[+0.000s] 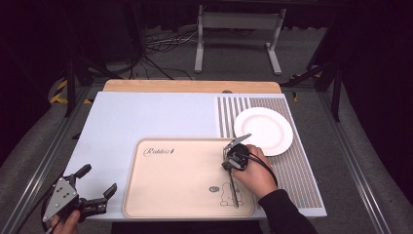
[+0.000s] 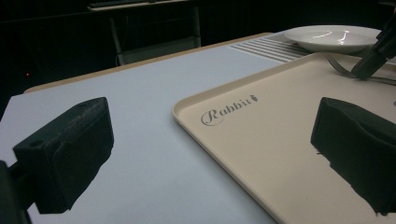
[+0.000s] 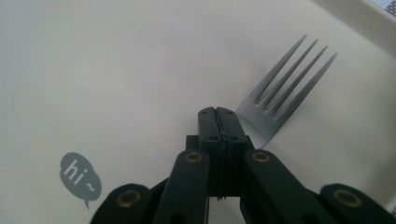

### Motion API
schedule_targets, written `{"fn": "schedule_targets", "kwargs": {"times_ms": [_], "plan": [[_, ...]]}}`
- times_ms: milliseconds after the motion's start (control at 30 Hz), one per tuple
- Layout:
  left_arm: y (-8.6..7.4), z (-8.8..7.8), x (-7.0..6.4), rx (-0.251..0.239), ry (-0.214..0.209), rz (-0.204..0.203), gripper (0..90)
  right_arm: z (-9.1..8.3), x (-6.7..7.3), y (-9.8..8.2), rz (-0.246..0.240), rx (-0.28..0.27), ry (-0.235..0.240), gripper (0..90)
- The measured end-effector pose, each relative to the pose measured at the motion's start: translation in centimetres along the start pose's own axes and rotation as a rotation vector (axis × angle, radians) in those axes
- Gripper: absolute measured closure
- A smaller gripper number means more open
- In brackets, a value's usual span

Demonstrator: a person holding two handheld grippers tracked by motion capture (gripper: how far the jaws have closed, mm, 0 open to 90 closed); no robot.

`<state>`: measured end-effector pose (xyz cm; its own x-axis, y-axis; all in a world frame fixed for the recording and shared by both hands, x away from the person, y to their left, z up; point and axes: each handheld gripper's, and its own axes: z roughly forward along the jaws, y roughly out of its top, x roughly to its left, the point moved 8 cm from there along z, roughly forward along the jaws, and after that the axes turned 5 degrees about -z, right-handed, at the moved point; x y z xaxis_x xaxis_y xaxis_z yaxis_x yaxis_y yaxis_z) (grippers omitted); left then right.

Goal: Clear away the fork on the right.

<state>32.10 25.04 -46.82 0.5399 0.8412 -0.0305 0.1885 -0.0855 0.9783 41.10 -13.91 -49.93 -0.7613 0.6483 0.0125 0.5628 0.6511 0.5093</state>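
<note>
Left gripper (image 1: 100,184) fingers apart above desk (image 1: 146,117) edge, beside beige tray (image 1: 160,195). Right gripper (image 3: 218,116) fingers together, fork (image 3: 280,93) lying alongside on tray; white plate (image 1: 265,129) nearby.

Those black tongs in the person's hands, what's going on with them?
A person holds a gripper in each hand at a table. The right gripper is shut on a fork over the beige tray, close to the white plate. The left gripper is open and holds nothing, at the tray's near left corner.
</note>
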Motion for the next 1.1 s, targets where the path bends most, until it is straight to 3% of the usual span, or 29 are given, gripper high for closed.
{"fn": "schedule_targets", "kwargs": {"times_ms": [833, 1000, 1100], "plan": [[0.0, 0.1, 0.0, -0.001, 0.0, -0.001, 0.1, -0.7, -1.0, -0.7, 0.023, -0.014, -0.013, 89.0], [0.0, 0.1, 0.0, -0.002, 0.0, -0.001, 0.1, -1.5, -0.8, 0.2, 0.02, -0.089, -0.005, 70.4], [0.0, 0.1, 0.0, 0.001, -0.001, 0.0, 0.1, -2.2, -0.8, 1.1, -0.012, -0.156, -0.018, 39.7]]}}
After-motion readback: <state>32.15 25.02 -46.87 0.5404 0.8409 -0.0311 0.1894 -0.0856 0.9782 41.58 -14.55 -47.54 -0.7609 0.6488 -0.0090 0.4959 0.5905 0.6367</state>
